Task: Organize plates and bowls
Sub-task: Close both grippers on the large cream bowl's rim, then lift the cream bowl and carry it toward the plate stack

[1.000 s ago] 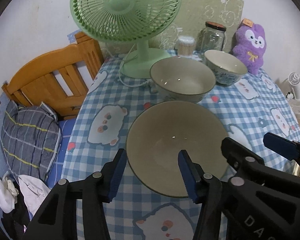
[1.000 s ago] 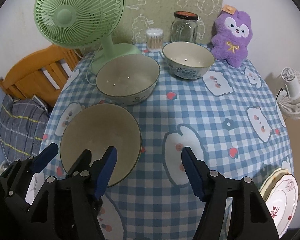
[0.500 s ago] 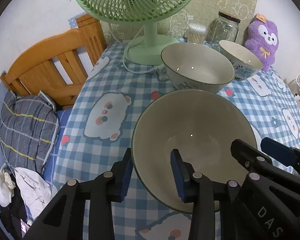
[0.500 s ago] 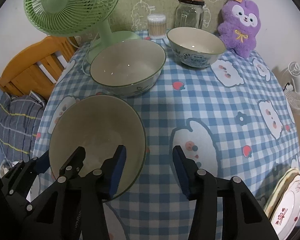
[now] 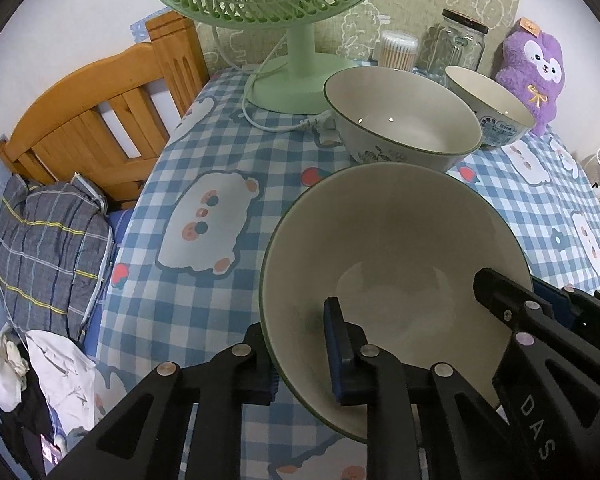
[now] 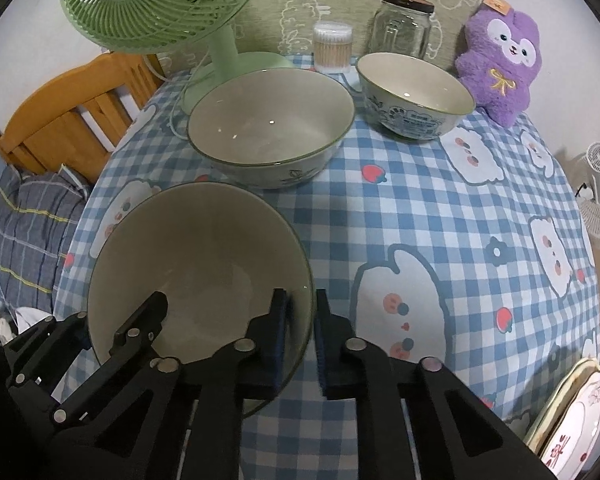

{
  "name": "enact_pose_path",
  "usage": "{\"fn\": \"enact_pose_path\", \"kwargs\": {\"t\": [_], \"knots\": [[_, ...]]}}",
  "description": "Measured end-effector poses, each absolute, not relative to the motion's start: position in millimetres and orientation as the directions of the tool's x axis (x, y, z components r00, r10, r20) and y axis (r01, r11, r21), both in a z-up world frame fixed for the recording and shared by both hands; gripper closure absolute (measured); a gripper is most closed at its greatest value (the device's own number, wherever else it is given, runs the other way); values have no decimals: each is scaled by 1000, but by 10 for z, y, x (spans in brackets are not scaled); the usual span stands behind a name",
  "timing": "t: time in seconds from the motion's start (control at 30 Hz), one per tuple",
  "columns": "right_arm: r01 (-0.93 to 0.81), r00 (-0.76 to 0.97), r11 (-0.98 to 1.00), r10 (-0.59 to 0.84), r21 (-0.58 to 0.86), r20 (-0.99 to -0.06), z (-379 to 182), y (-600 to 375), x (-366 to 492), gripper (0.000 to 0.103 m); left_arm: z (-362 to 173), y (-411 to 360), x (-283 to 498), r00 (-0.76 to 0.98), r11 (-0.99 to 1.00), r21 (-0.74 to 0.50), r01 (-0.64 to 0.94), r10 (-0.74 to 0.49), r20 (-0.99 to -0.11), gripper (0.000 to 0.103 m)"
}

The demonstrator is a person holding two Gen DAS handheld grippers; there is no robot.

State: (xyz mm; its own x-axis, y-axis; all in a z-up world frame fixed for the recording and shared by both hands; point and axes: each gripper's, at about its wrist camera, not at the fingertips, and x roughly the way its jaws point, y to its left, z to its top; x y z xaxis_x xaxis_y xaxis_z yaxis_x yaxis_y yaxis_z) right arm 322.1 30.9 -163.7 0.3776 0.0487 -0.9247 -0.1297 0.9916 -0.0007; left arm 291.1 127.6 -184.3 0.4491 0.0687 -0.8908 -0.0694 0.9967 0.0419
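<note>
The wide cream green-rimmed ceramic bowl (image 5: pixel 392 248) is being gripped at opposite rims by left gripper (image 5: pixel 302 354) and right gripper (image 6: pixel 300 334); two bowls ahead remain unstacked.

Nearest me on the table (image 6: pixel 440 208) sits the wide green-rimmed ceramic bowl (image 6: pixel 196 256); behind it the deeper green-rimmed bowl (image 6: pixel 270 124), the blue-patterned bowl (image 6: pixel 414 100) to its right (plates (image 6: pixel 572 412) stacked at the table's near right edge).
</note>
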Motion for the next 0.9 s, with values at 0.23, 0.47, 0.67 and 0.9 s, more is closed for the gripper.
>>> {"fn": "enact_pose_path", "kwargs": {"t": [0.23, 0.47, 0.67, 0.9], "knots": [[-135, 380, 991, 44, -8, -924, -1615, 322, 3204, 89, -1841, 1309, 2907, 439, 997, 31, -75, 61, -896, 88], [-135, 385, 991, 43, -10, -922, -1563, 296, 3123, 89, -1799, 1279, 2834, 443, 997, 33, -73, 62, -894, 89], [-116, 405, 993, 41, -7, -913, -1465, 223, 3035, 89, -1709, 1211, 2750, 462, 998, 32, -57, 55, -885, 89], [-64, 435, 998, 35, 8, -900, -1300, 50, 2845, 89, -1565, 1065, 2625, 488, 999, 33, -22, 40, -872, 89]]}}
